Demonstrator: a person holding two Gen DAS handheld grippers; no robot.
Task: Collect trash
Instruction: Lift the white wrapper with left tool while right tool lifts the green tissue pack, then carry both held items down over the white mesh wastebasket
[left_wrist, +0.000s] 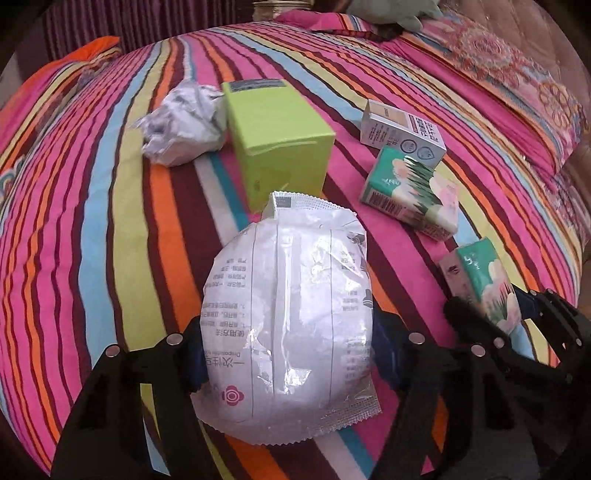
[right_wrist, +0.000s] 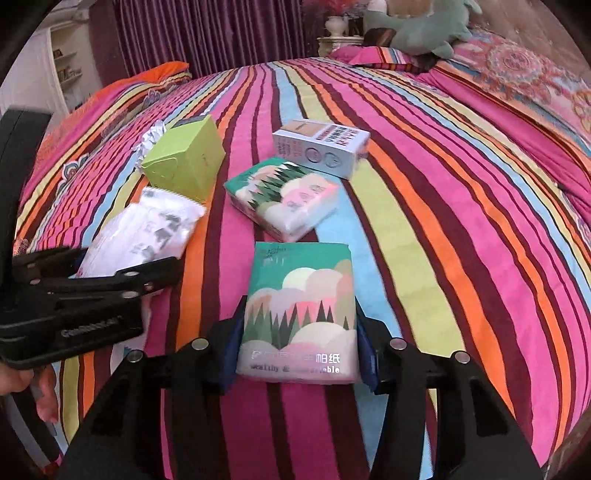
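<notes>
We have both grippers clamped on trash lying on the striped bed (left_wrist: 110, 221). In the left wrist view, the left gripper (left_wrist: 288, 354) has its jaws pressed on the sides of the white packet (left_wrist: 291, 317), lower centre of the frame, its long axis running away from us up the frame. In the right wrist view, the right gripper (right_wrist: 299, 354) has its jaws shut on the green tissue pack (right_wrist: 301, 310), lower centre, its long axis likewise pointing up the frame. Both grippers tilt steeply down at the bed. Upper centre, a second tissue pack (right_wrist: 282, 201), a grey carton (right_wrist: 321, 147), a lime box (right_wrist: 184, 162) and crumpled paper (left_wrist: 181, 122) lie untouched, nearer neither hand clearly.
</notes>
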